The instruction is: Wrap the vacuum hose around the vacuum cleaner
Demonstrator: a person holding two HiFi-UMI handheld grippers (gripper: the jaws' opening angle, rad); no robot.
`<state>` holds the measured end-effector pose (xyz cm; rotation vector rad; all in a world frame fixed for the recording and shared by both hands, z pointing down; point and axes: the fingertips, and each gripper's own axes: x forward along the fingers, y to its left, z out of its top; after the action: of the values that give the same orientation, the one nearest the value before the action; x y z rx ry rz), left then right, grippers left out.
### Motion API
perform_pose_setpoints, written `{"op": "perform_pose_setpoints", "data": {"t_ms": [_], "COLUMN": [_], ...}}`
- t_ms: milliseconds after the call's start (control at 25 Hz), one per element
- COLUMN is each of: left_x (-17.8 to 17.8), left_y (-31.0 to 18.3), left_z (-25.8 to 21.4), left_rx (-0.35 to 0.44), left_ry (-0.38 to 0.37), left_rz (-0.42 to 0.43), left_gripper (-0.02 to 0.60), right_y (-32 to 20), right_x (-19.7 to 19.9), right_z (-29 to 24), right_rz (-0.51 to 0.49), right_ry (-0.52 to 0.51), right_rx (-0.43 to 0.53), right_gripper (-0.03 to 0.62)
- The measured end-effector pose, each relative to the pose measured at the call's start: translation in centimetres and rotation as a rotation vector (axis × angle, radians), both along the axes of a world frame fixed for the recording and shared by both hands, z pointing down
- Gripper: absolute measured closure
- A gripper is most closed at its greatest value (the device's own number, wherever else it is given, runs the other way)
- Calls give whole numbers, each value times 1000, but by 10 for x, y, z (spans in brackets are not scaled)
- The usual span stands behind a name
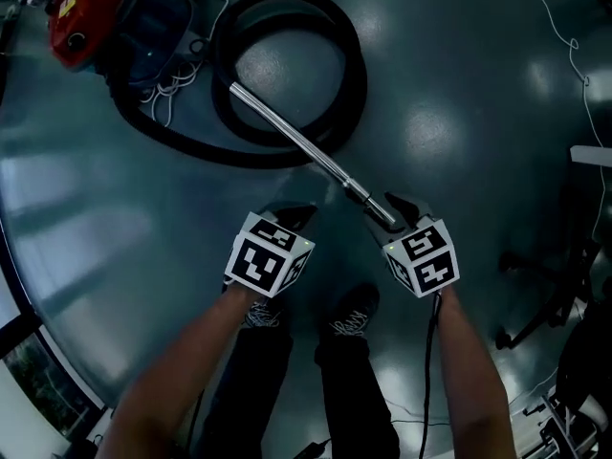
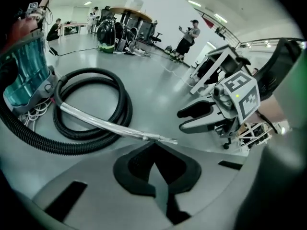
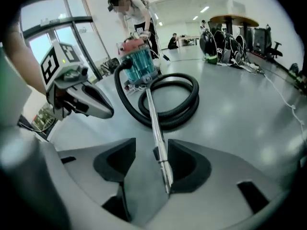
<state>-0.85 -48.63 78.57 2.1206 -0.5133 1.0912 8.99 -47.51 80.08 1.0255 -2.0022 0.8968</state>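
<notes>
Vacuum wand (image 1: 306,147): polished metal, smooth and bright. Vacuum hose (image 1: 352,75): black ribbed plastic, matt. Vacuum cleaner (image 1: 81,12): glossy red plastic body with a translucent teal plastic bin. Floor (image 1: 459,113): smooth grey, glossy, mirroring the lights.

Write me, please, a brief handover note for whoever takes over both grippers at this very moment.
Left gripper: shut, empty.
Right gripper: jaws apart; the end of the metal tube lies between them against one pad, not clamped.
Things: the hose lies in a loose loop on the floor beside the vacuum cleaner; the tube crosses the loop.
Done: nothing wrapped yet.
Left: probably grip the tube, then lead the hose round the cleaner.
</notes>
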Motion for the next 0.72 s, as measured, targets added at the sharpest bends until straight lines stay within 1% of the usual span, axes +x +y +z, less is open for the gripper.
{"op": "perform_pose_setpoints", "data": {"t_ms": [40,80,160,200,360,480,600,720], "left_x": [7,14,25,29,37,40,35,24], "left_y": [3,7,12,13,22,28,34,39], "left_z": [-18,-35,-69,-86,-155,-208,-261,-314], "left_rx": [9,25,62,80,144,184,201,256], "left_ry": [30,52,81,93,131,153,175,206], "left_rz": [13,27,42,41,24,6,-15,-32], "left_gripper": [575,575,575,575,575,575,575,575], "right_y": [-1,-3,-6,-7,4,14,25,38], "right_x": [-2,-2,0,0,-3,-1,-3,-13], "right_z": [-21,-42,-82,-101,-171,-226,-280,-331], "right_rz": [6,10,20,29,91,108,117,143], "right_ry": [-24,-33,-28,-31,-84,-103,-127,-173], "right_rx": [30,70,157,187,220,247,273,291], "right_gripper": [384,407,550,591,591,592,592,592]}}
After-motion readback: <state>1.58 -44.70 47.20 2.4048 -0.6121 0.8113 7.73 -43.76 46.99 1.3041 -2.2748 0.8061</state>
